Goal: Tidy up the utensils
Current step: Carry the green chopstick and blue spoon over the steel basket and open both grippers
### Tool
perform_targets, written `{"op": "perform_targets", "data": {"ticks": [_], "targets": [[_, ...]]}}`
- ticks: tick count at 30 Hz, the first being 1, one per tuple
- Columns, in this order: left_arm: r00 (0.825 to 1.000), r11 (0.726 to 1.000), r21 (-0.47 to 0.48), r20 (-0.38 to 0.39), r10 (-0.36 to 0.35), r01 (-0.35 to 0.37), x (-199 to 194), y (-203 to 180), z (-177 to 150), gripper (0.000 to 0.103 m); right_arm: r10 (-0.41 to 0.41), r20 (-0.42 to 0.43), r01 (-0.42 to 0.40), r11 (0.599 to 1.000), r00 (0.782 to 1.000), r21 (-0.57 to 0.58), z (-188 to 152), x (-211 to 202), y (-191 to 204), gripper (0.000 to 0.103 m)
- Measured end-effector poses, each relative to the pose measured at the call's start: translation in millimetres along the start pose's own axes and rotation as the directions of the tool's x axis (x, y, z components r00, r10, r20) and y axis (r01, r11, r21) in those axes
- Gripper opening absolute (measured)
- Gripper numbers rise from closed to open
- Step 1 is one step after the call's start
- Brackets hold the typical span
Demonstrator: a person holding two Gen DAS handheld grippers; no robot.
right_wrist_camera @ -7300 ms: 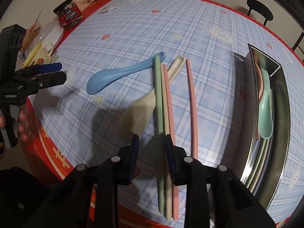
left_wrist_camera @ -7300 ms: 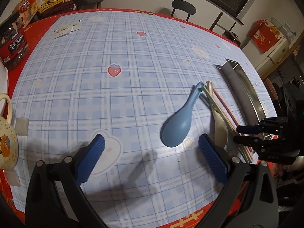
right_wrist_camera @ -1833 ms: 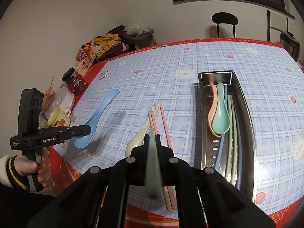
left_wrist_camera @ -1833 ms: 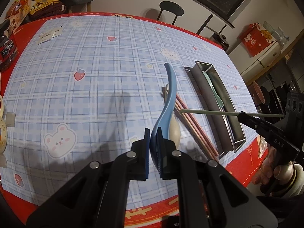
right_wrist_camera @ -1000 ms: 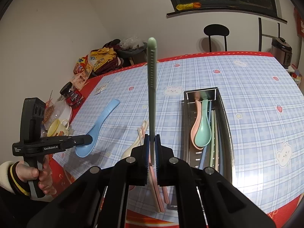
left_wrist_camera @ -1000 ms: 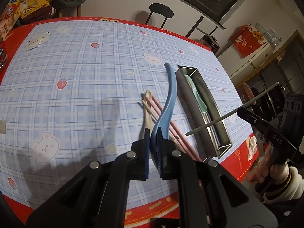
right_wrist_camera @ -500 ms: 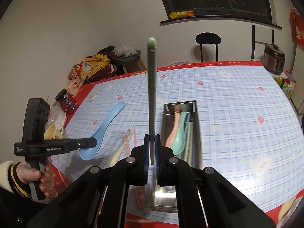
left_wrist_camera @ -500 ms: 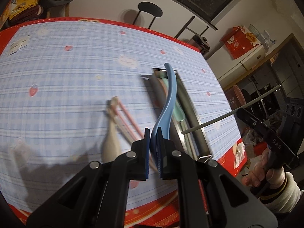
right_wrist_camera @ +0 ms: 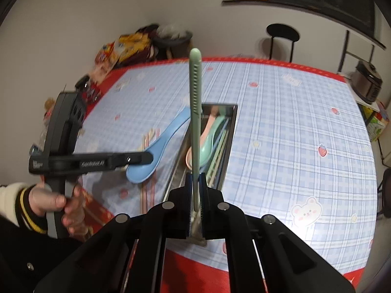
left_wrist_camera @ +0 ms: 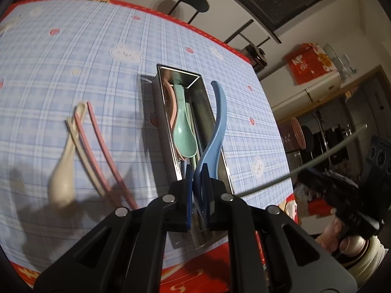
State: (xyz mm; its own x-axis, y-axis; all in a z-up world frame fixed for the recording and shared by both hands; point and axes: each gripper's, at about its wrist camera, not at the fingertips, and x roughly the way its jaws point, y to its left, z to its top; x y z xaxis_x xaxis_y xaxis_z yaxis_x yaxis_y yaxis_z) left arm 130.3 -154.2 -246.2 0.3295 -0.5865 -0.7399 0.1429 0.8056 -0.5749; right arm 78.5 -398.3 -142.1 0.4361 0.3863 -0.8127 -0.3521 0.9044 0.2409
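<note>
My left gripper (left_wrist_camera: 196, 171) is shut on the bowl of a blue spoon (left_wrist_camera: 216, 127), held in the air over the near end of the steel tray (left_wrist_camera: 160, 112). The tray holds a green spoon (left_wrist_camera: 183, 131), a pink spoon (left_wrist_camera: 171, 102) and several chopsticks. My right gripper (right_wrist_camera: 195, 180) is shut on a green chopstick (right_wrist_camera: 195, 102) that points up and away, above the tray (right_wrist_camera: 231, 131). The left gripper and blue spoon (right_wrist_camera: 156, 151) show at the left in the right wrist view. A cream spoon (left_wrist_camera: 63, 171) and pink chopsticks (left_wrist_camera: 102, 151) lie on the cloth left of the tray.
The table wears a blue plaid cloth (left_wrist_camera: 73, 56) with a red border. Snack bags (right_wrist_camera: 122, 48) and a jar sit at the far left corner. A black stool (right_wrist_camera: 282, 34) stands behind the table. The table's front edge is just below both grippers.
Both grippers have moved right and closer to the tray. The blue spoon now hangs over the tray's near end and the green chopstick is above the tray.
</note>
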Motion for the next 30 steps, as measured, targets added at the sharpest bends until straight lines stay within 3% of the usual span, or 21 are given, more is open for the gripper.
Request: {"op": "perform_targets", "data": {"ticks": [12,30], "targets": [[0.997,0.993,-0.103,0.046,0.057,-0.052,17,4,-1,0.011,0.077,-0.153,-0.087,0.995,0.985,-0.057,11,39,-11,0.006],[0.989,0.982,-0.15,0.067,0.129,-0.118,56,-1,25,0.011,0.112,-0.163,-0.108,0.994,0.98,0.035,27,88,-39,0.006]]}}
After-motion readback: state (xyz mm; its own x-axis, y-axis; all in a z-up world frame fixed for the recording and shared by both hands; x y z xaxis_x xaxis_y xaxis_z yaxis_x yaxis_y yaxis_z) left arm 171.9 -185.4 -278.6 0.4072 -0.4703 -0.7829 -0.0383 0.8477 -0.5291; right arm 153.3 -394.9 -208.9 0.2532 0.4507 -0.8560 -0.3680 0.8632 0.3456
